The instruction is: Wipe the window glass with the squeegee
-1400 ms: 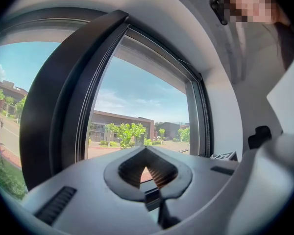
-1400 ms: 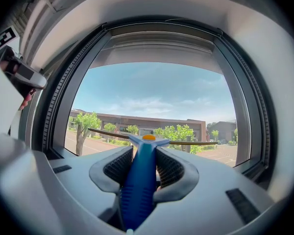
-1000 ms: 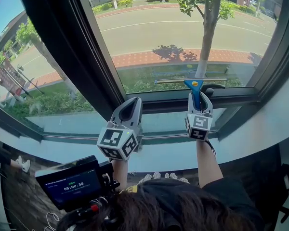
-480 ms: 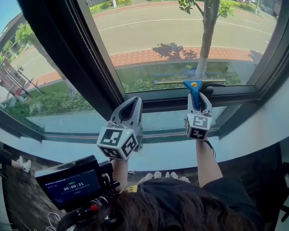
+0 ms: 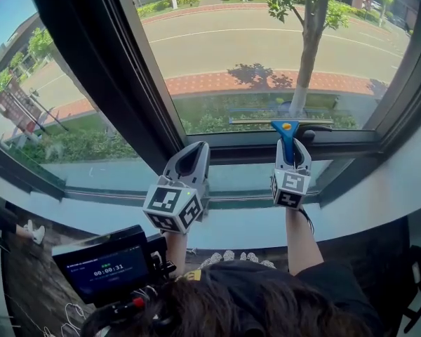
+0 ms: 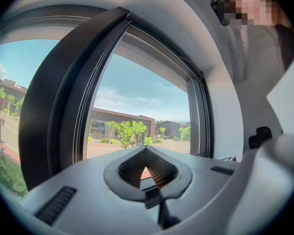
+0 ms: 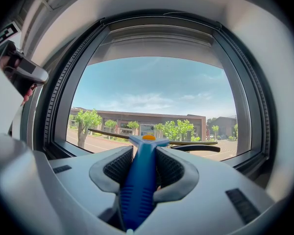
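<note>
- R gripper (image 5: pixel 292 144) (image 7: pixel 146 166): jaws pinched on the blue handle of the squeegee (image 5: pixel 287 133) (image 7: pixel 138 180). Ribbed pads press both sides of the handle. The handle runs straight out between them toward the glass.
- Squeegee head: orange dot at the top of the handle. The long thin blade lies across, roughly level, low on the window glass (image 5: pixel 266 41) (image 7: pixel 157 92), just above the bottom rail of the frame (image 5: pixel 266 146). Can't tell if the blade edge actually touches the pane.
- Black window handle (image 5: pixel 316 127) (image 7: pixel 196 148) sits just right of the squeegee head, near the blade's right end.
- L gripper (image 5: pixel 191 154) (image 6: pixel 147 168): jaws pressed together, tips meeting, nothing held. Only the hollow between the pads shows, w/ a bit of outdoors through it.
- L gripper is held up in front of the dark upright post (image 5: pixel 105 83) between panes, left of the R gripper and apart from it, touching nothing.
- Head view: forearm (image 5: pixel 299 239) runs up to the R gripper. A small screen unit (image 5: pixel 102 265) sits at lower left.
- Outside: road, tree (image 5: pixel 310 41), brick strip.
</note>
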Available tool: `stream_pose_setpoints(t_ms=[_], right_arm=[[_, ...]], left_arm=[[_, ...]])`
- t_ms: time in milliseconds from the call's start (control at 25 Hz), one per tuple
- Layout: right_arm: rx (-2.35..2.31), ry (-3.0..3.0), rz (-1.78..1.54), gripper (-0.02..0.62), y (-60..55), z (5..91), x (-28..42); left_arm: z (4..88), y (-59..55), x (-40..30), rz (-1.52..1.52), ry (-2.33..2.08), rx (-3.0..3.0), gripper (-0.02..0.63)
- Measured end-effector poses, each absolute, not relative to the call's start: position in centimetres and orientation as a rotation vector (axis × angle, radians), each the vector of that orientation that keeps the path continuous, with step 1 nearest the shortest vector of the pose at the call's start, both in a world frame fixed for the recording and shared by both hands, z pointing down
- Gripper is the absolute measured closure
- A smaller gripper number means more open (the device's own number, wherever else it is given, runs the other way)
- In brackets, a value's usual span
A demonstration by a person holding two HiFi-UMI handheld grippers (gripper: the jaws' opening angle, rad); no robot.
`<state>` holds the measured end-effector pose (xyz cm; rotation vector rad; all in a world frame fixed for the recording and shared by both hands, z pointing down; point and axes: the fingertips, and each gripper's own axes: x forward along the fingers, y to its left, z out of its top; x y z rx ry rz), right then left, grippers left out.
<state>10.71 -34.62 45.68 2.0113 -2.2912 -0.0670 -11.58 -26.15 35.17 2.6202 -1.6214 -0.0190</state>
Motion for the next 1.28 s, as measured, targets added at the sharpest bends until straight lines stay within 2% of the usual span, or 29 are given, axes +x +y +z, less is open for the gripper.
stream_pose_setpoints(t_ms=[400,640,1120,1280], right_arm=[[1.992,-2.348,-0.149,0.454,-33.8,43.9,8.8],[1.97,-2.366,-0.183,0.454,-33.1,43.4,11.6],[1.972,-2.479,-0.161,0.454,-32.5,36.3,4.7],[1.984,-2.464,-0.252,0.454,-31.9,33.8,2.9]], left_arm=[[35.7,-26.2,-14.0,-0.028,-1.712,2.562,0.604],[36.6,-25.6,-10.4,0.006,-1.756,2.554,0.604],[37.2,-26.1,-14.3,-0.035,-1.647,2.599,0.604],[37.5,-25.5,-15.3,-0.025,-1.569,2.648,0.604]])
